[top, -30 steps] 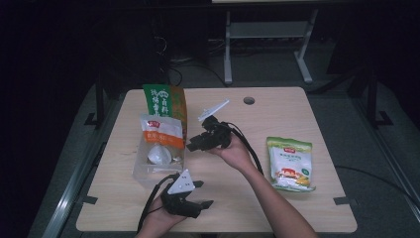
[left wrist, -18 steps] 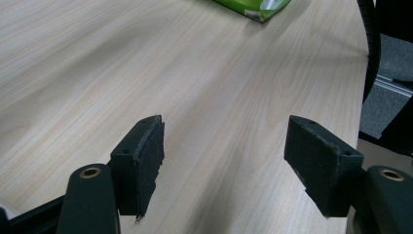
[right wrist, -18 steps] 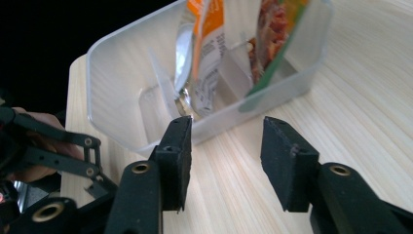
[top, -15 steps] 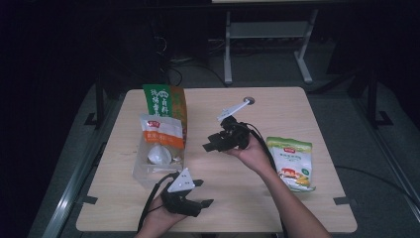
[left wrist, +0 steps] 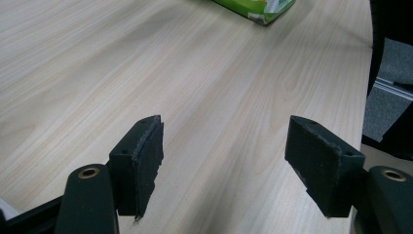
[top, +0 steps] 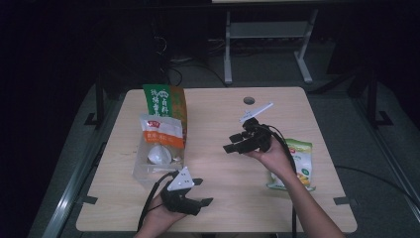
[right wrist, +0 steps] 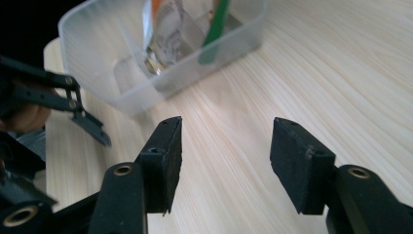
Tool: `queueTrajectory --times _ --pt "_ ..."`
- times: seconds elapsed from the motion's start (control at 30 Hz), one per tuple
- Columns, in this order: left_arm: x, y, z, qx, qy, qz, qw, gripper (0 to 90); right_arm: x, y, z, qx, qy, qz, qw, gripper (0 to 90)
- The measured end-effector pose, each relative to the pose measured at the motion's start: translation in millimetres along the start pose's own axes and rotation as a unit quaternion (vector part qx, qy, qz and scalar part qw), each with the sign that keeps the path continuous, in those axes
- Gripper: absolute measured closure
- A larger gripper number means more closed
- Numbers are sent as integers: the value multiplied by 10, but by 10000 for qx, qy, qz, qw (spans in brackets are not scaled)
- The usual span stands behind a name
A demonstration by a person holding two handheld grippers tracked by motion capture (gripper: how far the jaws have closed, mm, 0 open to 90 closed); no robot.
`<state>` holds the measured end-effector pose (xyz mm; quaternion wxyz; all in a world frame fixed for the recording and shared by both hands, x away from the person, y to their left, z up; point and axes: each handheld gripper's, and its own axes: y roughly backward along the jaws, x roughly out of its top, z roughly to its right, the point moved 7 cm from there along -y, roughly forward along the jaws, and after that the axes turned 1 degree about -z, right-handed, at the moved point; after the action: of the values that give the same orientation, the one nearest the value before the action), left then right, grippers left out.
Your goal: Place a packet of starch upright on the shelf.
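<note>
Grippers are what we see first in the high view: the left gripper [top: 198,192] sits low and left of centre near the table's [top: 218,114] bottom edge, and the right gripper [top: 236,145] hangs just right of centre, pointing toward the left of the frame. In the left gripper view its jaws stand wide apart over bare wood with nothing between them, and a corner of a green packet [left wrist: 258,7] shows at the top edge. In the right gripper view the jaws have just been opening and hold nothing; the clear plastic tub [right wrist: 146,63] lies beyond them at upper left, with a pouch [right wrist: 165,24] standing inside it. From above we find that tub [top: 143,171] at centre left, holding an orange-and-white pouch [top: 161,134] and a green bag [top: 166,101]. Another snack packet [top: 299,161] lies at centre right, partly under the right forearm.
</note>
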<state>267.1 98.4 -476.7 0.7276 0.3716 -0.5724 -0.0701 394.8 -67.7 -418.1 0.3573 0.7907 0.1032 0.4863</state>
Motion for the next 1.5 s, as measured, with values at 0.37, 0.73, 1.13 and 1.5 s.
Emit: queueTrajectory --times 0.37,0.73,1.13,1.5 --pt "14 -31 -4 -13 36 -22 10000 294 -329 378 185 -389 -269 121 9988 417" --pt "28 -35 -12 -17 148 29 9999 292 -696 639 389 -744 -581 16 9955 377" --pt "90 -139 51 -69 57 -46 9999 278 -1238 939 709 -1346 -1105 -186 9845 354" --pt "223 -263 90 -161 -89 -105 9998 274 -1651 1163 995 -1769 -1565 -285 9713 337"
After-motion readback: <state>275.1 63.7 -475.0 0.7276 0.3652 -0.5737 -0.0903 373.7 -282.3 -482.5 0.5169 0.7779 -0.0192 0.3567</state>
